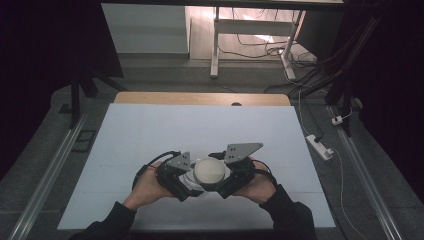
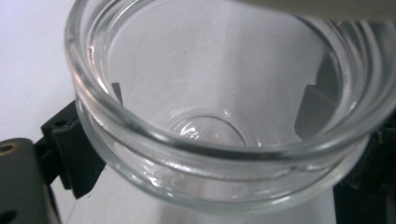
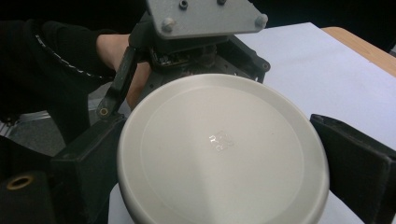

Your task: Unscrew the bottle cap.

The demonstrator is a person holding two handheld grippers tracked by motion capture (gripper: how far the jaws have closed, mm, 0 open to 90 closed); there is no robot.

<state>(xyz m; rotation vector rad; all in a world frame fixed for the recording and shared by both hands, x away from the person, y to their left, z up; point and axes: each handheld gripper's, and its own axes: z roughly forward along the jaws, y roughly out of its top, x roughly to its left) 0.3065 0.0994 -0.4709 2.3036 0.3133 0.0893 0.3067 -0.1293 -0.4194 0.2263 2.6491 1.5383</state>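
A clear glass jar [image 2: 140,135] lies tipped with its open mouth toward the camera in the left gripper view. My left gripper [image 2: 205,130] is shut on it, and its dark jaws show through the glass on both sides. A round white lid [image 3: 219,149] sits between the jaws of my right gripper [image 3: 224,154], which is shut on its rim. In the high view the lid [image 1: 209,171] meets the jar [image 1: 189,180] at the near middle of the white table [image 1: 150,130], with the left gripper [image 1: 186,184] and right gripper [image 1: 221,181] on either side. The lid's edge [image 2: 327,7] touches the jar's top rim.
Beyond the white sheet runs a wooden table edge [image 1: 200,98]. White desk legs [image 1: 215,50] and loose cables [image 1: 260,47] lie on the floor behind. A power strip [image 1: 320,146] rests on the floor at the right. Metal rails [image 1: 50,170] flank the table.
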